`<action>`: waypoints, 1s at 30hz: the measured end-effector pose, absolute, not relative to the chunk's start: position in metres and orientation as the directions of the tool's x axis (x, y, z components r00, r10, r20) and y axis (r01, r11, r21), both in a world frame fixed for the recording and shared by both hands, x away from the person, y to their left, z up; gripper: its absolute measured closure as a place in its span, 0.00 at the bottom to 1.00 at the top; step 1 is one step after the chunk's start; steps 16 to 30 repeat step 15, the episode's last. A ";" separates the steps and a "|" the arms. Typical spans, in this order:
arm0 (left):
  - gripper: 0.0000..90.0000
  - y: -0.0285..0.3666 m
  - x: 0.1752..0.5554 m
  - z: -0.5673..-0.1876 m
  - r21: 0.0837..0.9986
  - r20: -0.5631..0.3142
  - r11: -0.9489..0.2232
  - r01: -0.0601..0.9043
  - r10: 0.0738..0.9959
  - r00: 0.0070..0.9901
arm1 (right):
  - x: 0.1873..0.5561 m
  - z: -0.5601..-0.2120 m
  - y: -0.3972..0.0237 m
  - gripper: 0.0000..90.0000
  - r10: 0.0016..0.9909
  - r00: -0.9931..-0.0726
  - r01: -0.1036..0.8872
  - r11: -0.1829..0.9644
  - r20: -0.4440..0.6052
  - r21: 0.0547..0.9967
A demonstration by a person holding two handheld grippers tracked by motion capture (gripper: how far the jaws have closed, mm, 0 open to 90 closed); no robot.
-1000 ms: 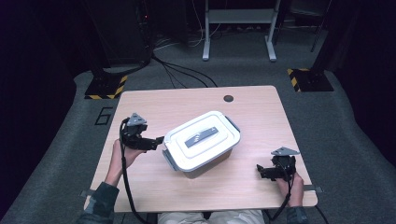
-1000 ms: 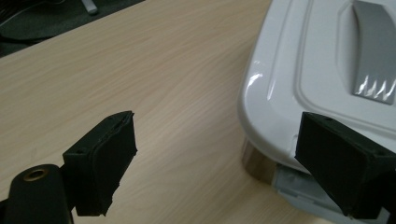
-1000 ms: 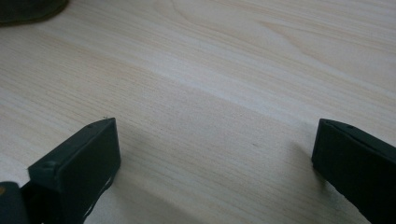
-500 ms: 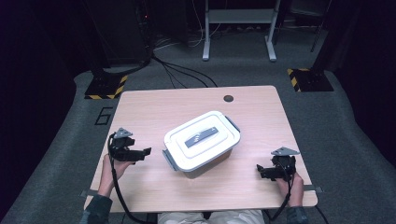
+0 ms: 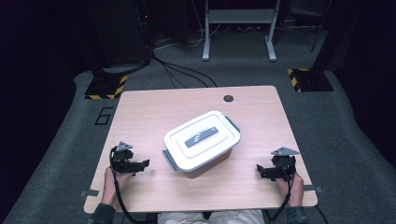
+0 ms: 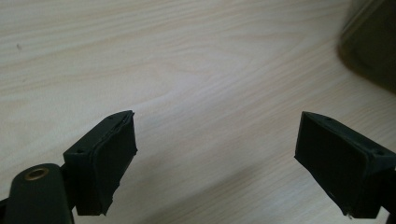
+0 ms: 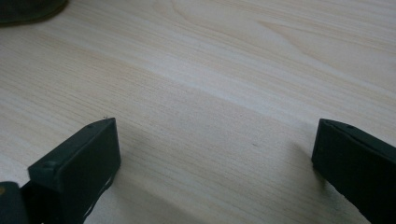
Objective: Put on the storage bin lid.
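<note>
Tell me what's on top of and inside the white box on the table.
The white box has a white lid shut on it, with a grey handle lying flat across the lid's middle. The lid covers the inside, so any contents can't be seen.

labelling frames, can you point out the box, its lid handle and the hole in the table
box (image 5: 201,161): high view, front wall
lid handle (image 5: 201,137): high view, grey grip on the lid
hole (image 5: 228,98): high view, middle of the dark hole

White box (image 5: 201,144), grey handle (image 5: 201,136), pale wood-grain table (image 5: 154,112), black jaws.
</note>
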State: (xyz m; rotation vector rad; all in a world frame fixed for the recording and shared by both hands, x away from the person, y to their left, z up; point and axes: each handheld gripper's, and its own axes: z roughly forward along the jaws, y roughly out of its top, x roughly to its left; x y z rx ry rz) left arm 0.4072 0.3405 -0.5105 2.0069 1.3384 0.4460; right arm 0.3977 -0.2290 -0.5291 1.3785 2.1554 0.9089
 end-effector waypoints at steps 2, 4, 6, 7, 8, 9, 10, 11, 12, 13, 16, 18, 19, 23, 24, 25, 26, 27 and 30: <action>0.12 0.339 0.404 -0.516 0.695 -0.050 -0.270 0.667 0.906 0.419 | 0.398 -0.529 -0.229 0.00 0.908 -0.418 0.631 0.294 -0.004 0.718; 0.10 0.338 0.402 -0.524 0.695 -0.036 -0.271 0.666 0.912 0.409 | 0.398 -0.529 -0.229 0.00 0.908 -0.418 0.631 0.294 -0.004 0.718; 0.09 0.337 0.400 -0.528 0.721 -0.015 -0.265 0.640 0.918 0.397 | 0.398 -0.529 -0.229 0.00 0.908 -0.418 0.631 0.294 -0.004 0.718; 0.09 0.337 0.398 -0.530 0.733 -0.012 -0.258 0.629 0.920 0.391 | 0.398 -0.529 -0.229 0.00 0.908 -0.418 0.631 0.294 -0.004 0.718; 0.09 0.337 0.398 -0.530 0.730 -0.004 -0.262 0.631 0.922 0.388 | 0.398 -0.529 -0.229 0.00 0.908 -0.418 0.631 0.294 -0.004 0.718; 0.09 0.337 0.398 -0.531 0.734 -0.001 -0.260 0.627 0.924 0.383 | 0.398 -0.529 -0.229 0.00 0.908 -0.418 0.631 0.294 -0.004 0.718; 0.09 0.337 0.398 -0.531 0.734 -0.002 -0.259 0.628 0.924 0.383 | 0.398 -0.529 -0.229 0.00 0.908 -0.418 0.630 0.296 -0.007 0.718; 0.09 0.337 0.398 -0.531 0.734 -0.002 -0.259 0.628 0.924 0.383 | 0.398 -0.529 -0.229 0.00 0.908 -0.418 0.631 0.294 -0.005 0.718; 0.09 0.337 0.398 -0.531 0.734 -0.001 -0.260 0.628 0.924 0.383 | 0.398 -0.529 -0.229 0.00 0.908 -0.418 0.630 0.296 -0.007 0.718; 0.09 0.337 0.398 -0.531 0.734 -0.001 -0.260 0.628 0.924 0.383 | 0.398 -0.529 -0.229 0.00 0.908 -0.418 0.631 0.294 -0.005 0.718; 0.09 0.337 0.398 -0.531 0.734 -0.001 -0.260 0.628 0.924 0.383 | 0.398 -0.529 -0.229 0.00 0.908 -0.418 0.630 0.296 -0.007 0.718; 0.09 0.337 0.398 -0.531 0.734 -0.001 -0.260 0.628 0.924 0.383 | 0.398 -0.529 -0.229 0.00 0.908 -0.418 0.630 0.296 -0.007 0.718; 0.09 0.337 0.398 -0.531 0.734 -0.001 -0.260 0.628 0.924 0.383 | 0.398 -0.529 -0.229 0.00 0.908 -0.418 0.630 0.296 -0.007 0.718; 0.09 0.337 0.398 -0.531 0.734 -0.001 -0.260 0.628 0.924 0.383 | 0.398 -0.529 -0.229 0.00 0.908 -0.418 0.630 0.296 -0.007 0.718; 0.09 0.337 0.398 -0.531 0.734 -0.001 -0.260 0.628 0.924 0.383 | 0.398 -0.529 -0.229 0.00 0.908 -0.418 0.630 0.296 -0.007 0.718; 0.09 0.337 0.398 -0.531 0.734 -0.001 -0.260 0.628 0.924 0.383 | 0.398 -0.529 -0.229 0.00 0.908 -0.418 0.630 0.296 -0.007 0.718; 0.09 0.337 0.398 -0.531 0.734 -0.001 -0.260 0.628 0.924 0.383 | 0.398 -0.529 -0.229 0.00 0.908 -0.418 0.630 0.296 -0.007 0.718; 0.09 0.337 0.398 -0.531 0.734 -0.001 -0.260 0.628 0.924 0.383 | 0.398 -0.529 -0.229 0.00 0.908 -0.418 0.630 0.296 -0.007 0.718; 0.09 0.337 0.398 -0.531 0.734 -0.001 -0.260 0.628 0.924 0.383 | 0.398 -0.529 -0.229 0.00 0.908 -0.418 0.630 0.296 -0.007 0.718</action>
